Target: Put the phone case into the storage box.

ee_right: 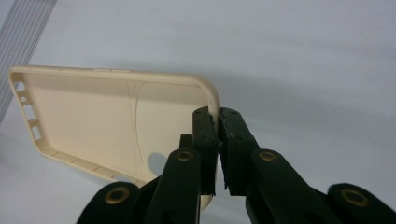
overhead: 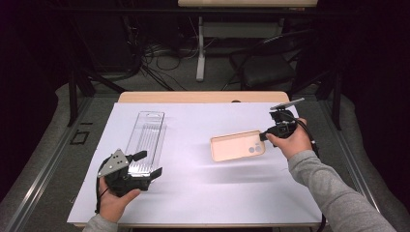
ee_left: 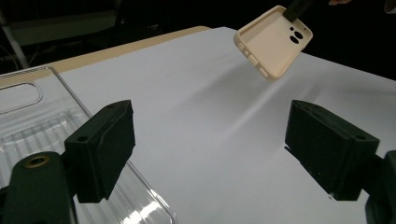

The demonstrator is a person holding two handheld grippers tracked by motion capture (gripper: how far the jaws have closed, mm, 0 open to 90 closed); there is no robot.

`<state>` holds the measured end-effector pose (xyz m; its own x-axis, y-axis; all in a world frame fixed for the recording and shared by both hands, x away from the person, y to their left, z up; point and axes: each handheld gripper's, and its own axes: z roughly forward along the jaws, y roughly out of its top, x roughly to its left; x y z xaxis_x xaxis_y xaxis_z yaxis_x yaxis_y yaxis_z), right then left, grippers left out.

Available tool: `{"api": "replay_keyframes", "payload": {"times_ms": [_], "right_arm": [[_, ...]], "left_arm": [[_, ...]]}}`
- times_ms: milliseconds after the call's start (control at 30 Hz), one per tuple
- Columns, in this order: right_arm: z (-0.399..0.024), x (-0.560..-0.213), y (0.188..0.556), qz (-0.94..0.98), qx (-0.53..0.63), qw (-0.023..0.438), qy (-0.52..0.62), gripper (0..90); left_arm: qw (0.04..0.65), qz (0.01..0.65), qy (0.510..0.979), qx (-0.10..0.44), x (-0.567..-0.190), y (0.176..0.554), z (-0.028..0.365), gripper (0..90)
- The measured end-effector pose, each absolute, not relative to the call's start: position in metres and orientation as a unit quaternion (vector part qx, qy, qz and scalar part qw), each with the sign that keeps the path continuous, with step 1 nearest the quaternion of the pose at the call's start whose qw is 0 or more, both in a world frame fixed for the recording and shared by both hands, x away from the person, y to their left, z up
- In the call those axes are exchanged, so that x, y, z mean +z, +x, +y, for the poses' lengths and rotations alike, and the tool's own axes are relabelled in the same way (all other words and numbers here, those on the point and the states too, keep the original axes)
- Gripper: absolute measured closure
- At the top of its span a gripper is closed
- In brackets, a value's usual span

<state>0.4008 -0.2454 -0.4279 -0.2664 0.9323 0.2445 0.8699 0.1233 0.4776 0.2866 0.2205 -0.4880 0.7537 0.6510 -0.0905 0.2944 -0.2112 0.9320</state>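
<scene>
Right gripper view: phone case (ee_right: pixel 112 121) rim between fingers (ee_right: pixel 205 135).

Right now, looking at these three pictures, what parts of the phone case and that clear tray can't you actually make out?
- Phone case: in the right gripper view its camera-cutout corner sits behind the right gripper, whose jaws pinch the rim.
- Phone case's outer back: turned away in every view.
- Clear plastic tray: in the high view its near end lies behind the open left gripper; the left gripper view's edge cuts it off.
</scene>
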Motion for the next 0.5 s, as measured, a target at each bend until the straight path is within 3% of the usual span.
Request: {"api": "replay_keyframes", "payload": {"times_ms": [500], "right_arm": [[-0.227,-0.421,0.401,0.778,0.274,0.095,0.558,85.9]], "left_arm": [[0.531,0.305,0.778,0.143,-0.475,0.308,0.199,16.0]]}}
